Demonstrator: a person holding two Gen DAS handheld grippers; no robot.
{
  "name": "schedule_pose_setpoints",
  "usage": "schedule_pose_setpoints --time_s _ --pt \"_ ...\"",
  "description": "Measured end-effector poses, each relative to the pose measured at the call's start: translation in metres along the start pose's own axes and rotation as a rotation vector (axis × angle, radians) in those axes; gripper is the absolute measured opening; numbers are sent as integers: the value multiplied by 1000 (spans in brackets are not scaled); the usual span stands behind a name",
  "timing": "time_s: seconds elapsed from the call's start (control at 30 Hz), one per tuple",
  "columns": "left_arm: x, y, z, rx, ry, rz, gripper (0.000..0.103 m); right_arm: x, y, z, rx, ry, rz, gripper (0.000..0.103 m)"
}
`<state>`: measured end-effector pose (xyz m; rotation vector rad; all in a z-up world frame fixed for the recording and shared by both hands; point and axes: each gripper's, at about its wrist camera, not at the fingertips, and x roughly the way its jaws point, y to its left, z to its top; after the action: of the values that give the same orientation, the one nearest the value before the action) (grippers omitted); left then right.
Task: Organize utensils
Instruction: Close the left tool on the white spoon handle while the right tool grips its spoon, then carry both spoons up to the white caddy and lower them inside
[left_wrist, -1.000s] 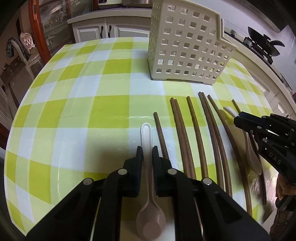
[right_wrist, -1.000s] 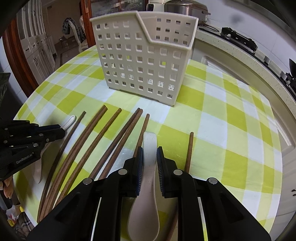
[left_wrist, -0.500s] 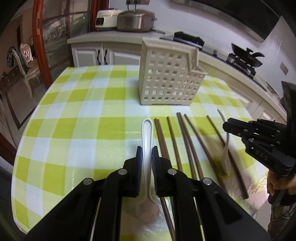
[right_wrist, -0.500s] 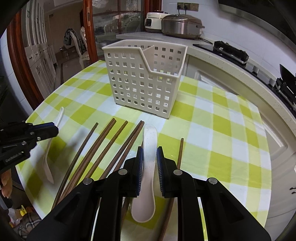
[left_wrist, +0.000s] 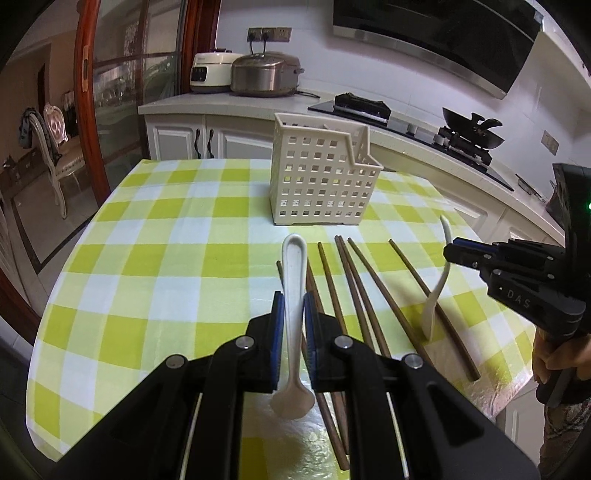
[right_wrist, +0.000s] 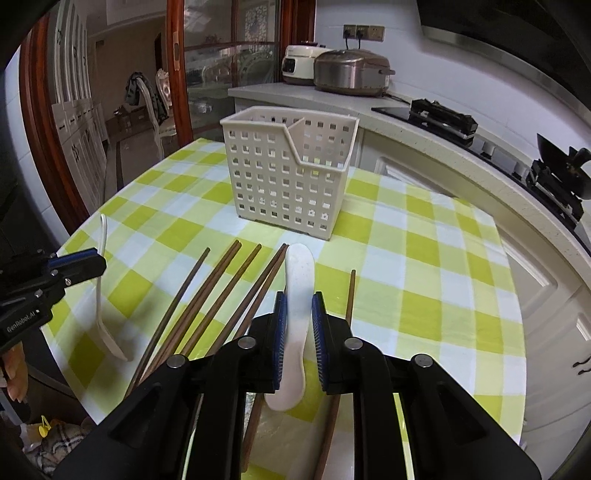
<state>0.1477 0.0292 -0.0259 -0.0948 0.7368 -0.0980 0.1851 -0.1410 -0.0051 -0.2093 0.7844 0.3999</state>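
Both grippers have risen, lifting their spoons off the checked tablecloth (left_wrist: 147, 258). Left gripper (left_wrist: 293, 317) clamps a beige spoon (left_wrist: 293, 269); right gripper (right_wrist: 298, 314) clamps a white spoon (right_wrist: 299, 280). Handles point toward the basket (left_wrist: 321, 177), bowls hanging low.

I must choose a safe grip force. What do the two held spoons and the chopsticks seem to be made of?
Left gripper's spoon: beige, matte, probably plastic or melamine. Right gripper's spoon: white, smooth, perhaps ceramic; unclear. Chopsticks: dark brown, matte, likely wood.
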Motion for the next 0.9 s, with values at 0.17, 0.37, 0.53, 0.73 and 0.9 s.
schedule_pose_setpoints --time_s 0.17,0.37,0.53,0.73,0.9 --pt "-11 -9 3 31 -47 11 11 -12 -1 4 1 -33 -9 9" --pt "-10 -8 4 34 -53 22 11 -3 -6 0 31 14 22 9" --pt "-10 -7 6 40 -51 18 11 29 -14 0 54 72 15 42" --pt "-7 -6 6 49 -67 18 11 71 -8 1 18 143 20 41" --pt "-3 -2 8 36 -84 23 11 101 -8 2 18 190 21 30"
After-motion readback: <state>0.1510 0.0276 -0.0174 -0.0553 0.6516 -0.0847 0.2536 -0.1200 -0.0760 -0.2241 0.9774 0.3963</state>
